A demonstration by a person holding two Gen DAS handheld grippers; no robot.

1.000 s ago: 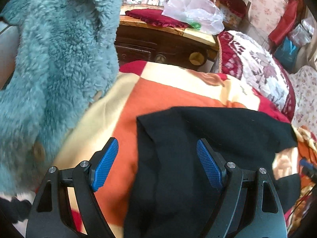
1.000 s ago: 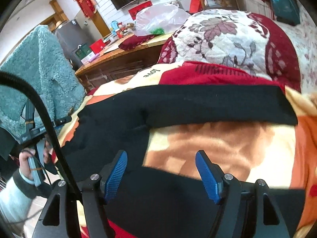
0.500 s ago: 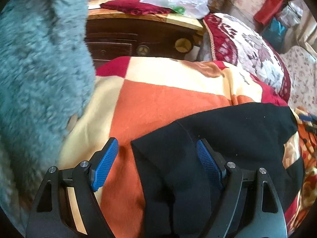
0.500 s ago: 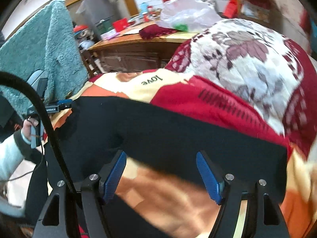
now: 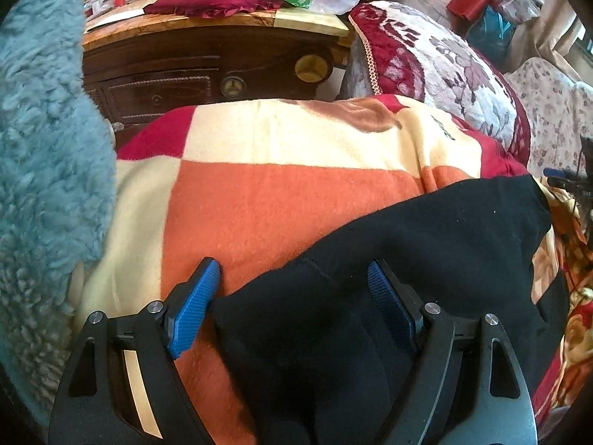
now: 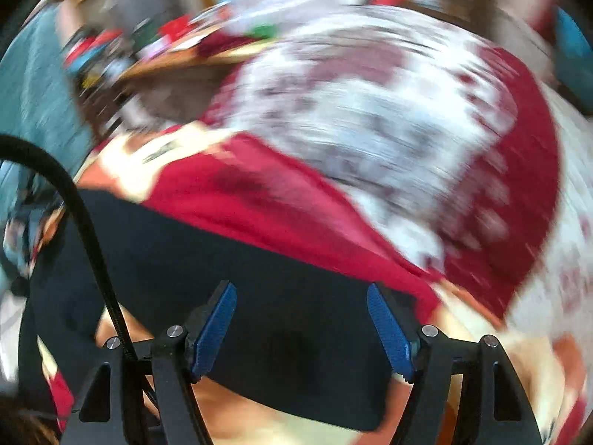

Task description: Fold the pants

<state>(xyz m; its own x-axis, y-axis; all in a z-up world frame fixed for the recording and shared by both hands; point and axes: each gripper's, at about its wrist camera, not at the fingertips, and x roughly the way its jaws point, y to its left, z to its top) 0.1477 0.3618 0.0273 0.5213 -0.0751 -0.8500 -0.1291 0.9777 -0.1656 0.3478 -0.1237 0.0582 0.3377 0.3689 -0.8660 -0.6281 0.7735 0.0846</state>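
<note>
Pants corner edge between spread left gripper jaws.

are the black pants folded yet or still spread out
Mostly spread: the pants lie flat across the blanket, one layer overlapping near the left gripper. No finished fold shows.

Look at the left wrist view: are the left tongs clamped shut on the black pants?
No. The left tongs stand wide apart, with an edge of the black pants lying loose between them on the orange blanket.
</note>
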